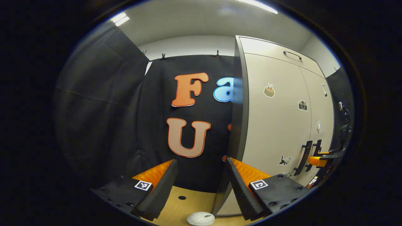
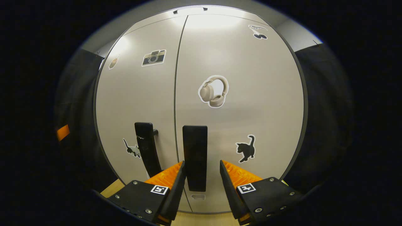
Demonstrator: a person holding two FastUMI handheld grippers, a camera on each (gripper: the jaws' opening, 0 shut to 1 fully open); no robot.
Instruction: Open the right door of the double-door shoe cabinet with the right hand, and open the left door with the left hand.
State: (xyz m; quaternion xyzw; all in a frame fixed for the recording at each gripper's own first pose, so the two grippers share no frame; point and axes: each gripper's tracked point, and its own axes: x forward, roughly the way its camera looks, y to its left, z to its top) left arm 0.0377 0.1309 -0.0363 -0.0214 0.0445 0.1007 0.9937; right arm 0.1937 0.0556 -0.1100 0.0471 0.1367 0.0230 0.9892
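Holding the left gripper (image 1: 201, 185) spread wide with nothing between its fingers, out by the left corner of the shoe cabinet (image 1: 240, 110) and well apart from the handles. Pointing it past the cabinet's dark side panel toward the black booth wall (image 1: 103, 103). Hovering over a light wooden surface (image 1: 180, 205), with a small pale round thing (image 1: 201, 218) lying at the bottom edge between the fingers; not managing to tell what that thing is.

Reaching the right gripper (image 2: 201, 164) straight at the cabinet front, jaws part open and straddling the right door handle (image 2: 194, 157), a dark upright bar. Bringing the finger on the view's left side close against or touching the bar's edge, leaving a clear gap between the bar and the other finger, so not clamping it from both sides. Holding nothing else.

Facing both doors lying flush and closed, the seam (image 2: 176, 94) running straight down between them. Showing the left door handle (image 2: 146, 147) just beside the seam on the left door (image 2: 138, 94), untouched. Showing a headphones sticker (image 2: 213, 91) and a black cat sticker (image 2: 246, 149) on the right door (image 2: 267, 78), a camera sticker (image 2: 154, 57) on the left one
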